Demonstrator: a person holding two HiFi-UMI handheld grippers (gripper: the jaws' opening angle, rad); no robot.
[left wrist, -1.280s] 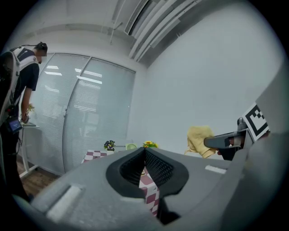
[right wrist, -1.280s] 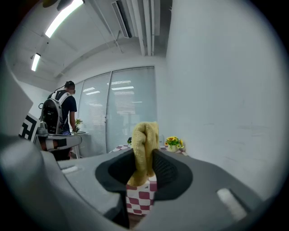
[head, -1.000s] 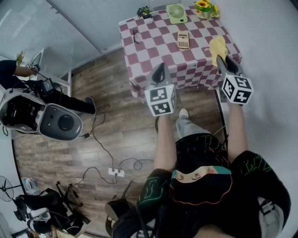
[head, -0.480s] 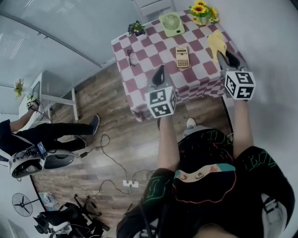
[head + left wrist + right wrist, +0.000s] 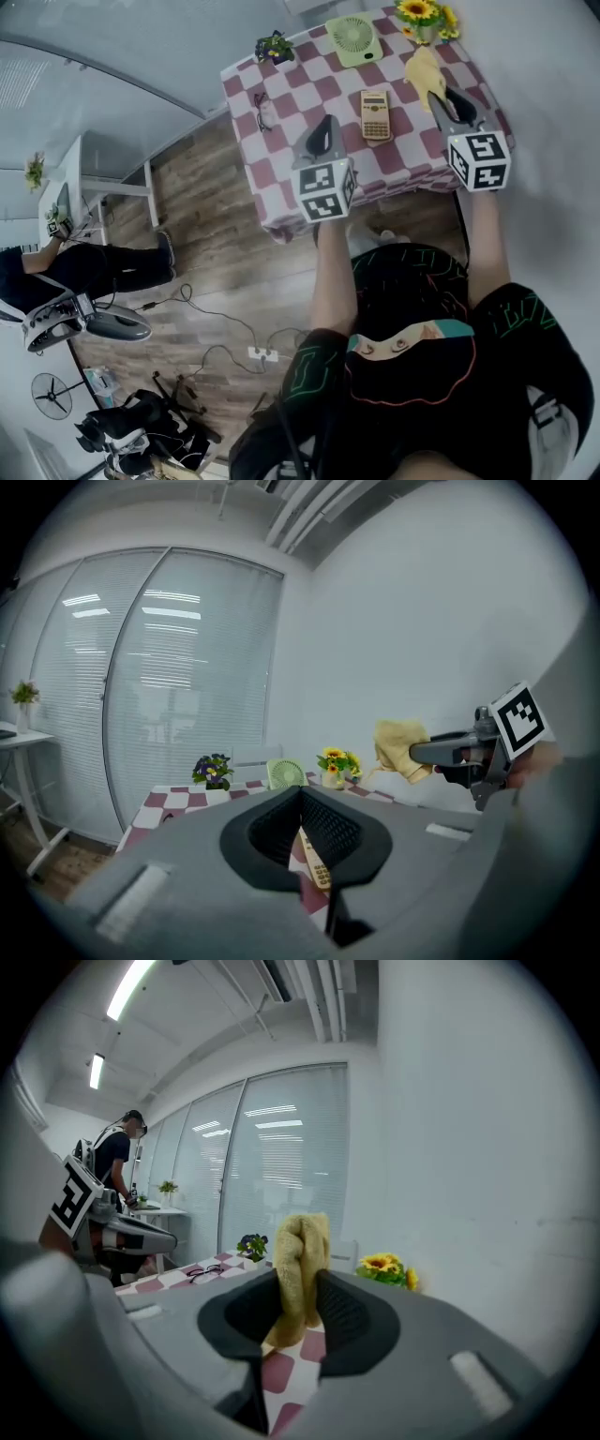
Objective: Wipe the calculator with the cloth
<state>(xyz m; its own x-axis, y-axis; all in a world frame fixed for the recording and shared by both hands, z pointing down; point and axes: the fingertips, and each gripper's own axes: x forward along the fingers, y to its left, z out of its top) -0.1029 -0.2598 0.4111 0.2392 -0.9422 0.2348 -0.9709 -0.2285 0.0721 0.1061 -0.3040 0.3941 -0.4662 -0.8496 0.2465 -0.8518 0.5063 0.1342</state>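
A beige calculator (image 5: 376, 114) lies on the red-and-white checkered table (image 5: 281, 178); in the left gripper view the calculator (image 5: 315, 862) shows just beyond the jaws. My right gripper (image 5: 442, 101) is shut on a yellow cloth (image 5: 424, 73) and holds it in the air to the right of the calculator. The cloth (image 5: 300, 1252) stands bunched between the pads of the right gripper (image 5: 298, 1283). My left gripper (image 5: 325, 133) hovers over the table's near side, left of the calculator. The left gripper (image 5: 302, 806) is shut with nothing in it.
At the table's far edge stand a green fan (image 5: 354, 39), a sunflower pot (image 5: 422, 13) and a purple flower pot (image 5: 274, 45). Glasses (image 5: 263, 110) lie at the left side. Left of the table are a white desk (image 5: 70, 187) and a seated person (image 5: 89, 267). Cables and a power strip (image 5: 264, 354) lie on the floor.
Both grippers have moved forward from in front of the table to above its near part. The right one has kept the cloth. The table now lies closer in the head view.
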